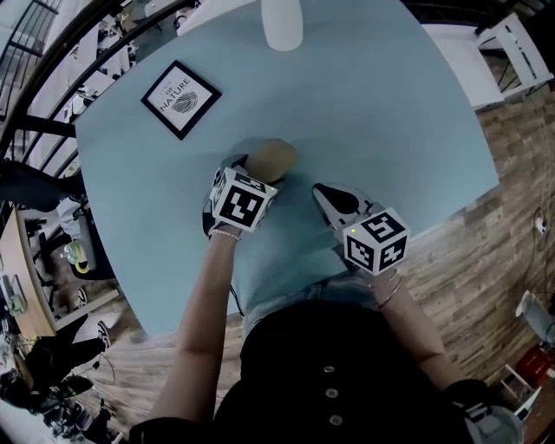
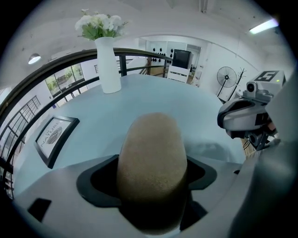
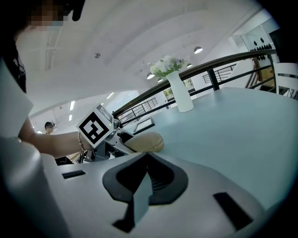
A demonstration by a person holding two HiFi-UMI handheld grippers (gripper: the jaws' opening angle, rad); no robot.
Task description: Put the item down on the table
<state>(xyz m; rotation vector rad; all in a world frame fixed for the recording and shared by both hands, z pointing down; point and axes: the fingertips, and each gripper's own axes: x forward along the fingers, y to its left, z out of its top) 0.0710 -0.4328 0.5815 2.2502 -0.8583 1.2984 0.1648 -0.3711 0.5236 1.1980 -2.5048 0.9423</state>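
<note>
A tan, oblong, rough-skinned item (image 1: 274,158) sits between the jaws of my left gripper (image 1: 258,172), which is shut on it. In the left gripper view the item (image 2: 151,158) fills the space between the jaws and points out over the light-blue round table (image 2: 153,100). From the right gripper view the item (image 3: 145,141) hangs low over the tabletop; whether it touches I cannot tell. My right gripper (image 1: 324,194) hovers just to the right of the item, its jaws closed together with nothing between them (image 3: 148,157).
A white vase (image 1: 282,22) with white flowers (image 2: 98,23) stands at the table's far side. A black-framed picture (image 1: 180,98) lies flat at the far left. The table's near edge (image 1: 286,299) is close to the person's body. Wooden floor lies to the right.
</note>
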